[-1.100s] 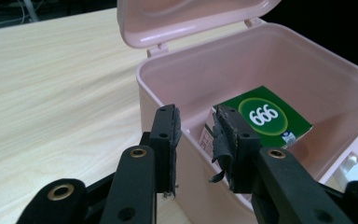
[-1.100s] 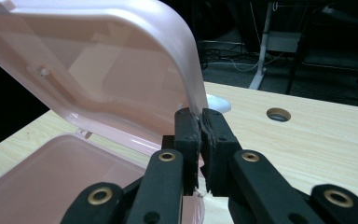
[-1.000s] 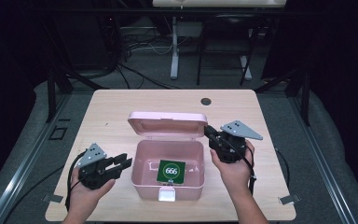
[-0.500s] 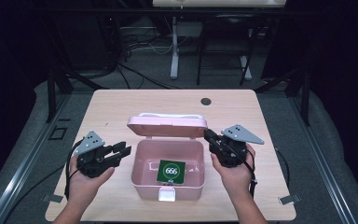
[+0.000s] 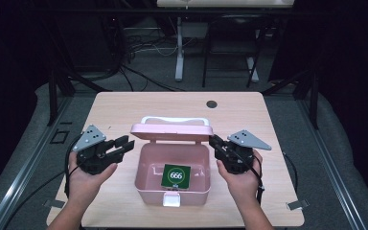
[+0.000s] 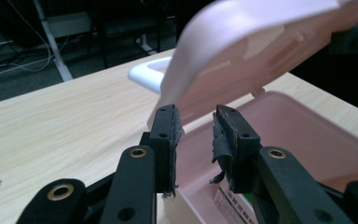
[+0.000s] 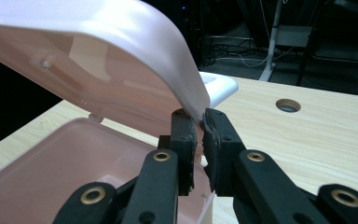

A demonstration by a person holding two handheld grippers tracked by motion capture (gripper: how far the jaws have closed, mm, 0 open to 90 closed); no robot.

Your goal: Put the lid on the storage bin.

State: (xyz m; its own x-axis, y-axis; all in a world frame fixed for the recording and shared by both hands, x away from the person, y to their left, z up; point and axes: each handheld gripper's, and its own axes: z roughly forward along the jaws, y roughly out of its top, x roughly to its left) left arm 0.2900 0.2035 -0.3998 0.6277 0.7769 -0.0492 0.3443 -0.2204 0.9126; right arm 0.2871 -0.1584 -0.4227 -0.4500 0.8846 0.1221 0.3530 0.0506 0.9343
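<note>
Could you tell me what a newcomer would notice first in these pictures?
A pink box sits mid-table with its lid half raised, and a green "666" card lies inside. The right gripper pinches the lid's corner, while the left gripper is open at the opposite corner.

Light wood table (image 5: 124, 110) with round cable hole (image 5: 212, 104) at 12 o'clock. Beyond it: dark floor, tangled cables (image 5: 139, 57), white desk leg (image 5: 179, 48). Metal rails (image 5: 28, 163) at 9 and 3.

My left hand-held gripper (image 5: 120, 145) and right hand-held gripper (image 5: 216, 143) flank the pink box (image 5: 172, 184), lid (image 5: 171, 130) half-raised, near the counter's (image 5: 139, 105) front edge.
</note>
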